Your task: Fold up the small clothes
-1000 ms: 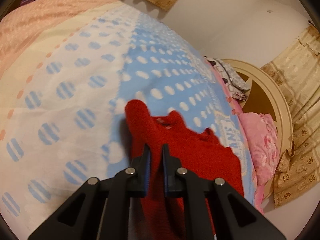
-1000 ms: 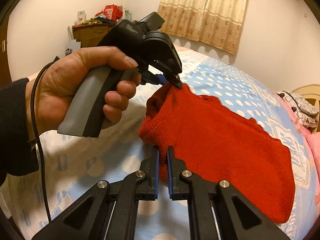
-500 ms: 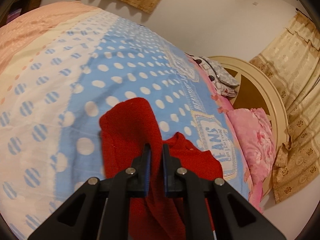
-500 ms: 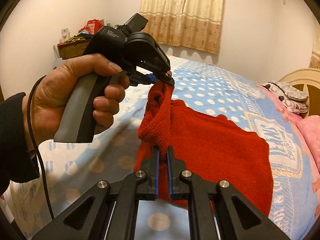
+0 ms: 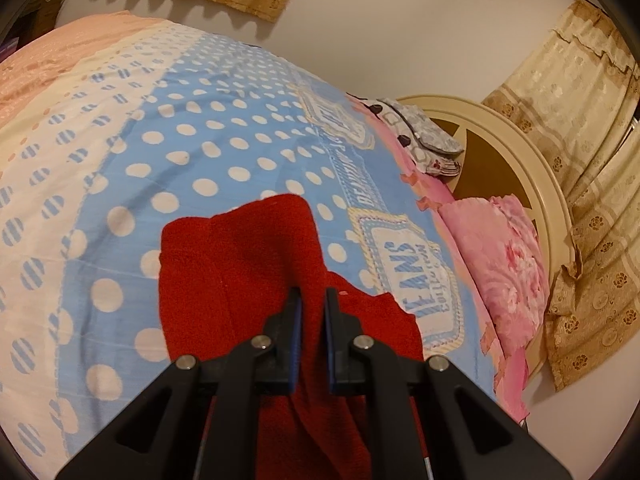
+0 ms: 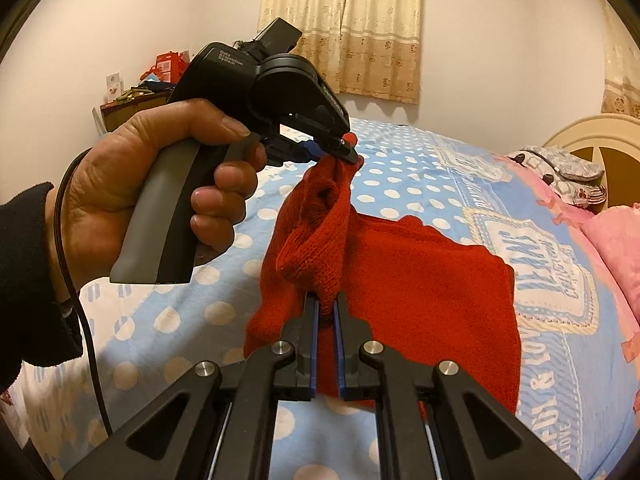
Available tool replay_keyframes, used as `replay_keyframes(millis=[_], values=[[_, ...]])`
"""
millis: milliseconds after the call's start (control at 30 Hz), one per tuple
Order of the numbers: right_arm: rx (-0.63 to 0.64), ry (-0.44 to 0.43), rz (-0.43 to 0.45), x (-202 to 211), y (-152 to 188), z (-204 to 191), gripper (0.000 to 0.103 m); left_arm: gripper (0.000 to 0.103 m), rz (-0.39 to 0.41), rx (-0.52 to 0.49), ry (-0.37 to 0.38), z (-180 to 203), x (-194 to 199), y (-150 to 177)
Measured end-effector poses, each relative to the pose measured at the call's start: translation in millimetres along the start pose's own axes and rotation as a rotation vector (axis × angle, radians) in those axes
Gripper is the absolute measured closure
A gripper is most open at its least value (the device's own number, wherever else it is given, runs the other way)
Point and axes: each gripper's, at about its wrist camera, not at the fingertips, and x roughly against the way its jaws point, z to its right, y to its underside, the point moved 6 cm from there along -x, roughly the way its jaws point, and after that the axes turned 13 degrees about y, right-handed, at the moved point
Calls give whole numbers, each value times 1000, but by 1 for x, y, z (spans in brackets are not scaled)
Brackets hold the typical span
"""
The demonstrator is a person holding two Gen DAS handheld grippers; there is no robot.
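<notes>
You're gripping the red sweater (image 6: 432,280) with both: left gripper (image 6: 348,152) and right gripper (image 6: 326,312) pinching one lifted edge above the bedspread (image 5: 208,148).

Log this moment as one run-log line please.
step: mid-fold | left gripper: shut on red sweater | right gripper: shut on red sweater | edge lifted off blue dotted bedspread

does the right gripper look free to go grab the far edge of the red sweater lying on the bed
Probably not yet. The right gripper is shut on a lifted fold of the red sweater, as is the left gripper. Nothing blocks the way to the far edge; it would have to let go first.
</notes>
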Motion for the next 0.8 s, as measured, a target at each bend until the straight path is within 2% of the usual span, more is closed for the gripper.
replay_keyframes(millis=[400,800], values=[[-52,25,-6,6,12,31,98,93,-32,-56,23,35,-28,4],[-114,65,-33,10,31,71,98,93,-97,-91,52,69,-69,18]])
